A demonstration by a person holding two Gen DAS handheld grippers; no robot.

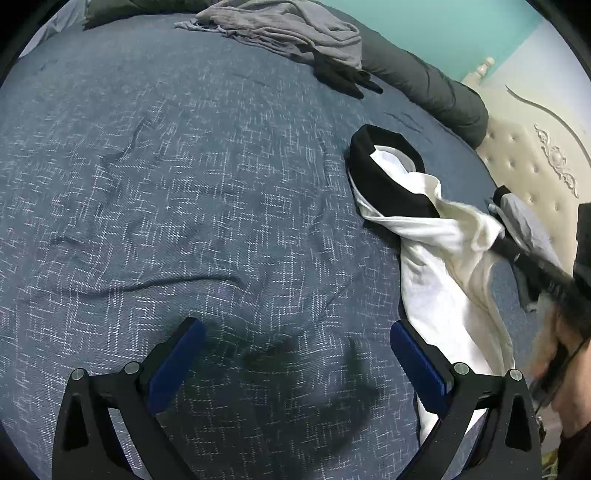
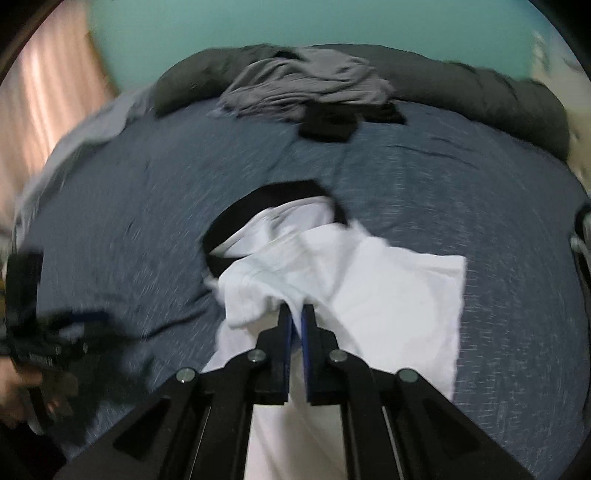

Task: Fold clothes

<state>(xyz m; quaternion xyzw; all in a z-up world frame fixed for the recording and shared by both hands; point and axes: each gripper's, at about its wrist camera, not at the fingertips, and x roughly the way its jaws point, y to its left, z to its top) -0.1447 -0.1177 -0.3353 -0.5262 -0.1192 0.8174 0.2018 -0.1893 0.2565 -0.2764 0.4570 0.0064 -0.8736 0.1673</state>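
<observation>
We see the right tongs (image 2: 295, 312) pinching the white garment (image 2: 388, 295) by a bunched edge, likely to drag it flat across the bed (image 1: 184, 184); the left tongs (image 1: 295, 343) hover spread, holding nothing.

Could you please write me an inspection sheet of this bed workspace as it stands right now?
Surface: blue patterned bedspread, wrinkled.
Job's things: white garment with black collar, bunched, partly lifted.
Clutter: grey clothes pile with a black item at the far edge; dark rolled blanket behind.
Grippers: left gripper open above bare bedspread; right gripper shut on the white garment.
Cables: nothing seen.
Surroundings: teal wall, cream tufted headboard, curtain.
</observation>
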